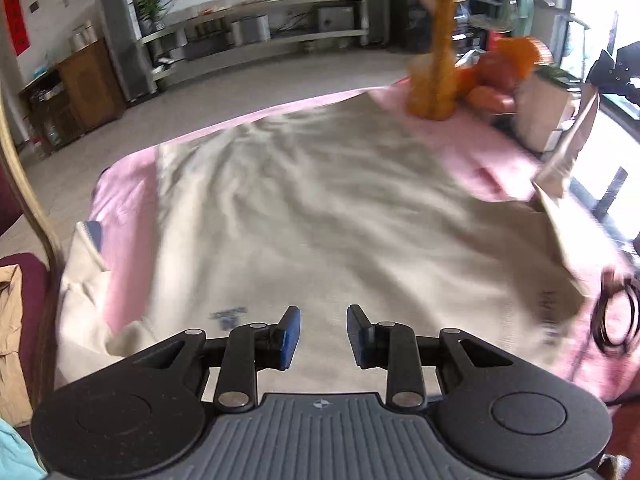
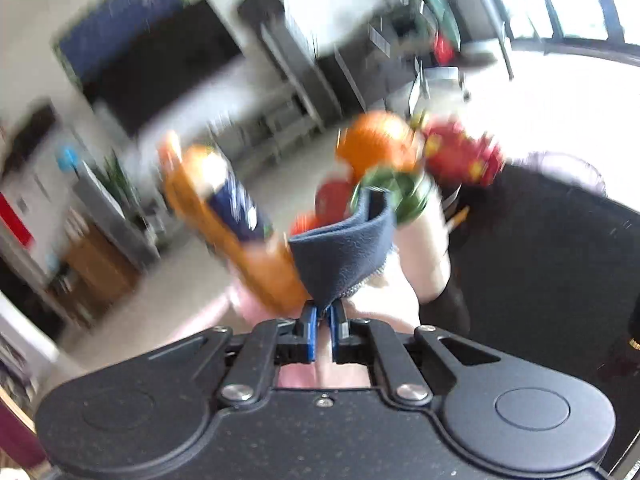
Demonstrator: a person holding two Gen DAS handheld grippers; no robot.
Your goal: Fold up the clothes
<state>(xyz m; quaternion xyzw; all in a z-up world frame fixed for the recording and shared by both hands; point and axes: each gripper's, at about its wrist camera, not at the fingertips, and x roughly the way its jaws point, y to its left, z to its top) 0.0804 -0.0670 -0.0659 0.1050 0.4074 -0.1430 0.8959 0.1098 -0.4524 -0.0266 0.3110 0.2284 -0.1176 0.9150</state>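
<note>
The left tongs (image 1: 323, 334) hang with jaws apart and nothing between them, over the near edge of a cream garment (image 1: 320, 208) spread across the pink-covered table (image 1: 128, 208). Its right side lifts off the table's right edge, smeared by blur. The right tongs (image 2: 323, 330) are clamped on a dark blue cuff (image 2: 344, 252), its cream fabric hidden below. At the far right corner, orange plush toys (image 1: 436, 60) are hard to make out.

No legible text: blue print on cream garment (image 1: 320, 216) blurred; red wall banner (image 1: 16, 20) unreadable.
</note>
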